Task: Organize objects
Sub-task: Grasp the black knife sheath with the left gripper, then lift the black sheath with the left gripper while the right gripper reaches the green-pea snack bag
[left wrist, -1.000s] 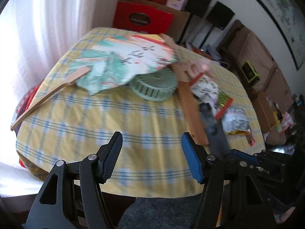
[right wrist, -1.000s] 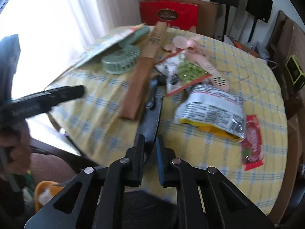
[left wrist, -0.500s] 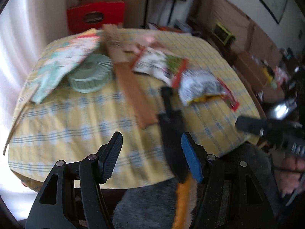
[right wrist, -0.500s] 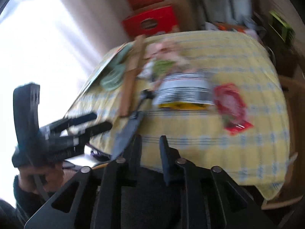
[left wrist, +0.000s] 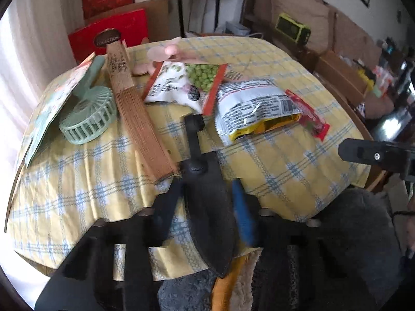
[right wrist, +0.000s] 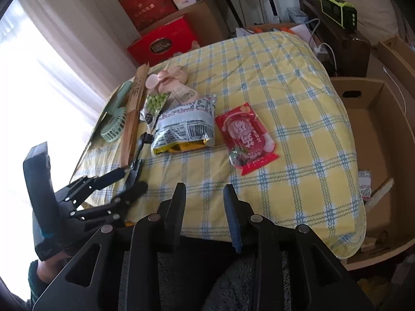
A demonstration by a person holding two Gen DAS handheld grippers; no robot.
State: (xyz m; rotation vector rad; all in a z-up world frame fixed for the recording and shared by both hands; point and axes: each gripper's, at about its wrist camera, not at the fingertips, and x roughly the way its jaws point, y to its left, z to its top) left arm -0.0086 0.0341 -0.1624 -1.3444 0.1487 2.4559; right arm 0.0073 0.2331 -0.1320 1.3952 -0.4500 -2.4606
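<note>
Lying across the yellow checked tablecloth (left wrist: 272, 155), the things to be sorted read from left to right around one landmark, the folded wooden fan (left wrist: 137, 119): a printed paper fan (left wrist: 52, 108) and a green handheld fan (left wrist: 88, 124) to its left, touching or overlapping each other; just right of it a green-pea snack bag (left wrist: 186, 83) with a pink handheld fan (left wrist: 168, 51) behind; farther right a silver-and-yellow snack bag (left wrist: 254, 108), and beyond that a red candy packet (left wrist: 308, 116). Near the fan's lower end a black sheath-like tool (left wrist: 205, 207) hangs over the table edge, and the left gripper (left wrist: 207, 202) has just been closing around it; its pads sit at the tool's two sides, though blur leaves me unable to tell whether they already press on it. The right gripper (right wrist: 205, 194), off to the right over the bare cloth, has just been opening and stands spread with nothing between its fingers. By my judgement the tidying is barely begun: every item lies loose on the cloth, and the cardboard box (right wrist: 376, 119) right of the table holds little that I can make out.
</note>
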